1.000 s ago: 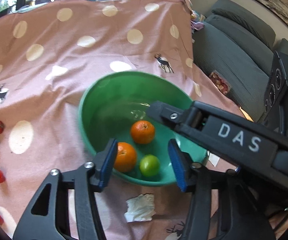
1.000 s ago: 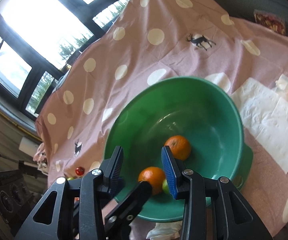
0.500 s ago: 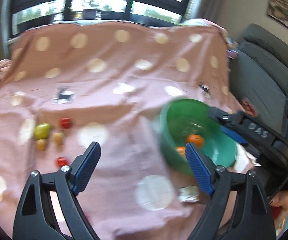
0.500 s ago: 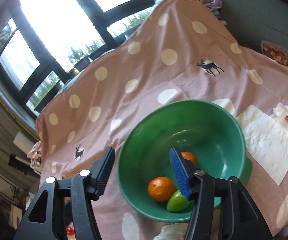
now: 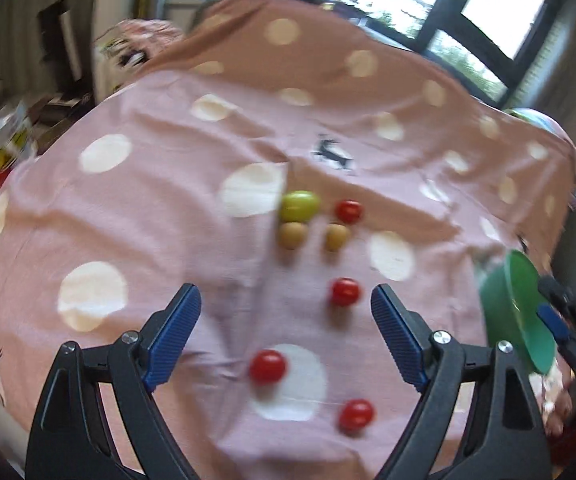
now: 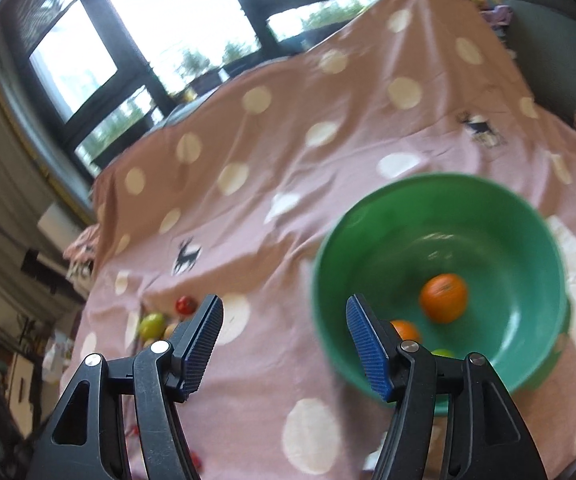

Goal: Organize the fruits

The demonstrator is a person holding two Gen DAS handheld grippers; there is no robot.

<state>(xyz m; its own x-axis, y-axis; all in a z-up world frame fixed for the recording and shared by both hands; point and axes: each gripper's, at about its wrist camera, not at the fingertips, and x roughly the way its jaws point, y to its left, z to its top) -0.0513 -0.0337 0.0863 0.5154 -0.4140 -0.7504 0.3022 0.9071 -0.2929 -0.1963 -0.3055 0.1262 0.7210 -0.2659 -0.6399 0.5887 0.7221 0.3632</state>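
Both views are pretty smeared with blur, so small stuff is hard to pin down. In the right wrist view the green bowl (image 6: 440, 280) sits on the pink polka-dot cloth (image 6: 268, 240) over the tabletop, and inside it there's one orange (image 6: 444, 298) in plain sight, a second orange (image 6: 406, 330) half hidden behind the blue pad, and a greenish fruit (image 6: 442, 353) that only peeks out behind the claw frame, can't say more about it. The right claw (image 6: 284, 340) has just been opening and its jaws stand spread with nothing between them, just cloth. Off to its left a few small fruits are partly blocked by the left finger. The left wrist view shows those better: a green fruit (image 5: 300, 206), two tan ones (image 5: 293, 235) (image 5: 337, 237) just below it, and four red tomatoes (image 5: 349, 211) (image 5: 345, 292) (image 5: 268, 367) (image 5: 356, 415) loose on the cloth. The left claw (image 5: 286, 334) has just been opening too, jaws wide apart, hanging above the cloth with nothing pinched; one tomato shows between its tips. The bowl is cut off at the right edge there, its contents out of sight, with the other claw right by it.
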